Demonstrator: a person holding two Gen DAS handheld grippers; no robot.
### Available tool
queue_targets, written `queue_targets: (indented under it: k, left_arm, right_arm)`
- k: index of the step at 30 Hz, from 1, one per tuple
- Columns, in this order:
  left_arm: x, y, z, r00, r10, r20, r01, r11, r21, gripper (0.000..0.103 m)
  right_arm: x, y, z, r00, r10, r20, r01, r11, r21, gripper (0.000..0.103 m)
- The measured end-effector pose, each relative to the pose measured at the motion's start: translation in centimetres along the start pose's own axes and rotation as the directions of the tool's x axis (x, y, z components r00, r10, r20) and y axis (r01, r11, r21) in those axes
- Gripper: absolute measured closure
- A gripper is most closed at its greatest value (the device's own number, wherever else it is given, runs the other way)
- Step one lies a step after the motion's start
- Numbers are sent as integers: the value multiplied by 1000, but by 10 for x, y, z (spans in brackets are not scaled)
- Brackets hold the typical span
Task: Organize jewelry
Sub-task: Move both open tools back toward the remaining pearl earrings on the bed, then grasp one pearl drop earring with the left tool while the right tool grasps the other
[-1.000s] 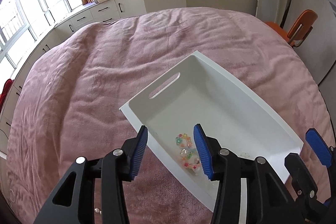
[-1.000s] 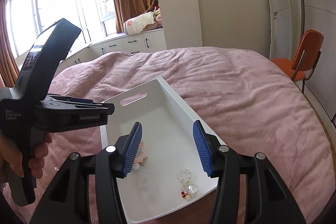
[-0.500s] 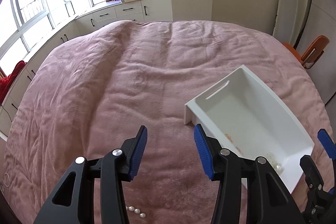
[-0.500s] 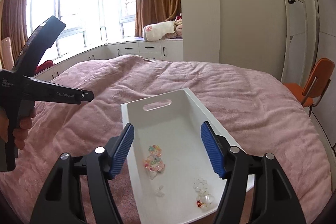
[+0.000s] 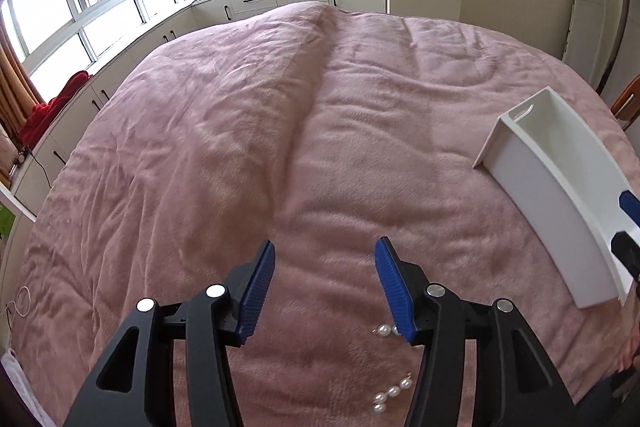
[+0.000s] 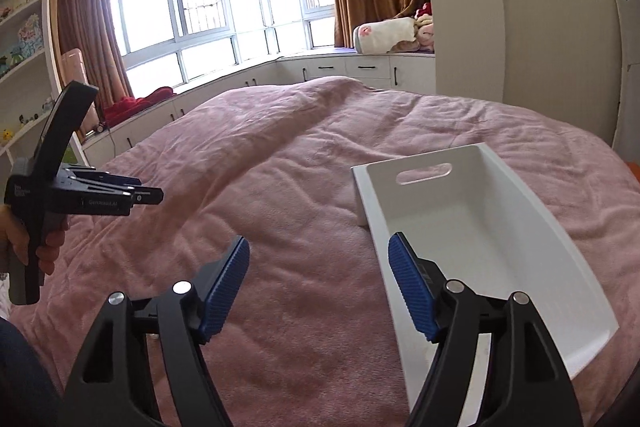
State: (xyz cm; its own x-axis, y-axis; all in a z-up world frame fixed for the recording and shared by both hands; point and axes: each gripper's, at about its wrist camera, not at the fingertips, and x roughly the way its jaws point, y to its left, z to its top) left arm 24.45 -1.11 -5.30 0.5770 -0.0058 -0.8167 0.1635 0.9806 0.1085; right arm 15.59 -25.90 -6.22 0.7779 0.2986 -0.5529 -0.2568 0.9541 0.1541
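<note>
Pink bedspread (image 5: 280, 131), left claw (image 5: 324, 283) shifted from white tray (image 5: 560, 195) toward pearls (image 5: 390, 393), both claws apart.

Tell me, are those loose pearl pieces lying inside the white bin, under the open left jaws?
Not inside the white bin. The left wrist view shows the pearl pieces on the pink blanket, under the open left gripper.

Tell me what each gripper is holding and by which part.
Nothing. The left gripper and right gripper are both open and empty; the pearls lie loose on the blanket.
</note>
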Motion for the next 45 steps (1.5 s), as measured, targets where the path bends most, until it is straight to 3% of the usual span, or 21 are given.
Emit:
queue_targets:
  k: [6, 14, 24, 31, 37, 43, 45]
  left_arm:
    - [1, 22, -45, 999, -34, -4, 34, 999, 21, 43]
    - [-5, 18, -83, 992, -117, 42, 112, 989, 99, 39]
    - [8, 2, -138, 958, -287, 29, 279, 947, 157, 37]
    - [15, -12, -145, 928, -373, -1, 365, 906, 213, 37]
    - [36, -19, -156, 940, -336, -51, 338, 909, 243, 38]
    - [41, -18, -158, 947, -317, -48, 319, 915, 248, 50]
    - [42, -18, -158, 952, -304, -44, 305, 918, 254, 57]
  right_arm:
    - [16, 19, -6, 997, 75, -27, -75, 997, -16, 29]
    - [34, 48, -17, 988, 154, -30, -156, 983, -91, 21]
    - [65, 91, -46, 980, 178, -89, -196, 935, -295, 21]
    - [92, 107, -65, 962, 198, -186, -251, 909, -332, 29]
    - [112, 114, -75, 946, 185, -266, -273, 898, -345, 37]
    - [130, 116, -84, 911, 195, -364, -317, 895, -313, 59]
    - [131, 116, -85, 909, 201, -366, -322, 895, -308, 60]
